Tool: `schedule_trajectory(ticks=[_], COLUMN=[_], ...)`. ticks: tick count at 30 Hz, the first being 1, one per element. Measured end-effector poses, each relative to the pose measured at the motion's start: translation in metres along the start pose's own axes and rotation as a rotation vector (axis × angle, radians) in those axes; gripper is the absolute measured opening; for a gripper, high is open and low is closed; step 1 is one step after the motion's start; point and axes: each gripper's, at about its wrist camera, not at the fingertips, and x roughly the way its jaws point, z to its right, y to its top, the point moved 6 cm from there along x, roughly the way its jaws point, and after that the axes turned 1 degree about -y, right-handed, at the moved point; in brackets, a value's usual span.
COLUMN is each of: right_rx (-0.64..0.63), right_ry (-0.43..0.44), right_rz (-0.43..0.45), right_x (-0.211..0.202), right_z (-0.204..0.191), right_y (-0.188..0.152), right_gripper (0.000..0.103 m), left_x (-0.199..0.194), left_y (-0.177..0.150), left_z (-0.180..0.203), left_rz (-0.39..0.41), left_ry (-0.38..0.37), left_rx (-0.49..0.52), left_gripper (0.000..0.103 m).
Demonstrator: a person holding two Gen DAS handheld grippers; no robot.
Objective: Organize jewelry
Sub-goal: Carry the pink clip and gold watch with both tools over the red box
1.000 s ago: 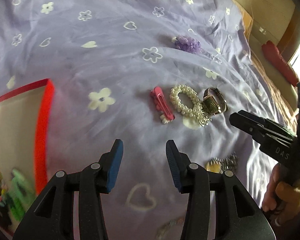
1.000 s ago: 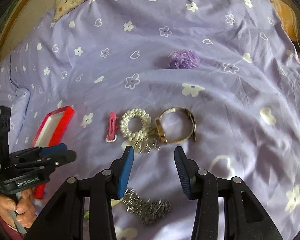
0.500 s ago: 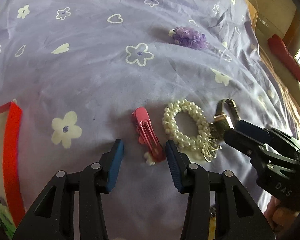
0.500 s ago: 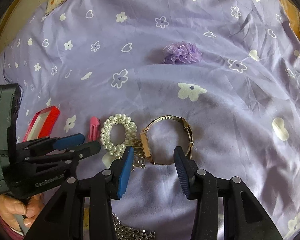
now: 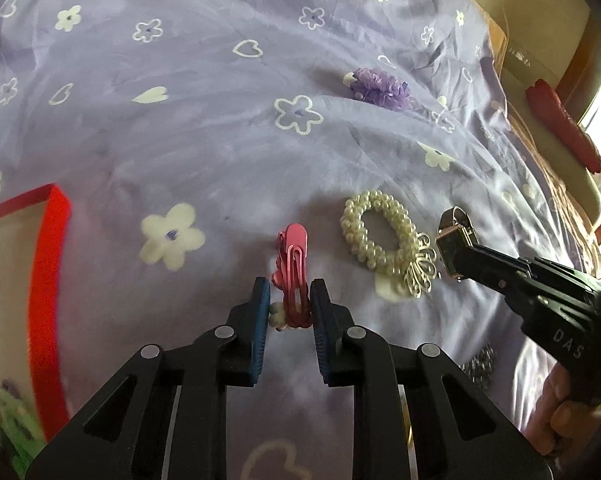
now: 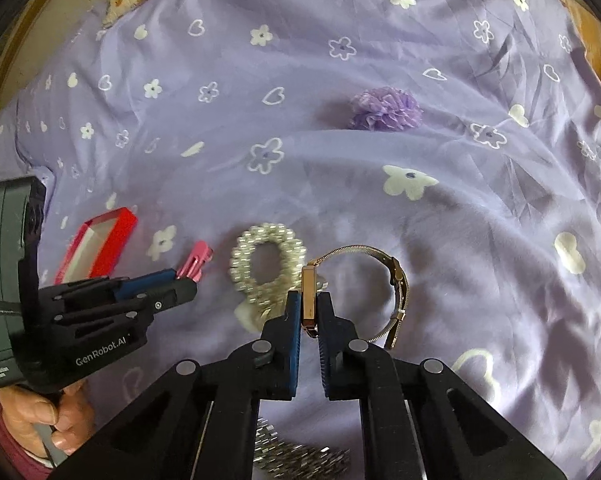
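— Gripping both pieces at once on the purple bedsheet (image 6: 420,240): the left gripper (image 5: 289,300) has just been closing, its jaws nearly together on the lower end of the pink hair clip (image 5: 294,268), and the right gripper (image 6: 309,308) has just clamped onto the watch (image 6: 309,300) by its case.

— How will they handle?

— Clip's light, stiff, probably slick; hold it across the flat. The watch seems heavier, its band floppy, so the case is the sound spot.

— And the box?

— The red box (image 5: 50,264) sits open, left of the clip, with colourful bits blurred in one corner. The pearl bracelet (image 5: 376,236) lies between the clip and the watch.
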Motion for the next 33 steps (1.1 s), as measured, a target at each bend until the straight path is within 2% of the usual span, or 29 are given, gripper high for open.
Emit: schedule_trajectory(ticks=[14, 25, 33], right_rx=[-0.018, -0.079, -0.141], right_ry=[0.125, 0.179, 0.216], right_rz=[0.047, 0.029, 0.014], right_x=[-0.034, -0.031, -0.024], right_z=[-0.069, -0.121, -0.168], right_y=[-0.007, -0.01, -0.009], right_gripper=[0.007, 0.007, 0.007], left_x=[-0.066, -0.114, -0.135], left_y=[-0.027, -0.039, -0.049], left_z=[-0.032, -0.071, -0.107], left_rz=[0.083, 0.145, 0.175], left_ry=[-0.013, 0.026, 0.057], left_rx=[-0.043, -0.085, -0.14], left_gripper=[0.018, 0.018, 0.018])
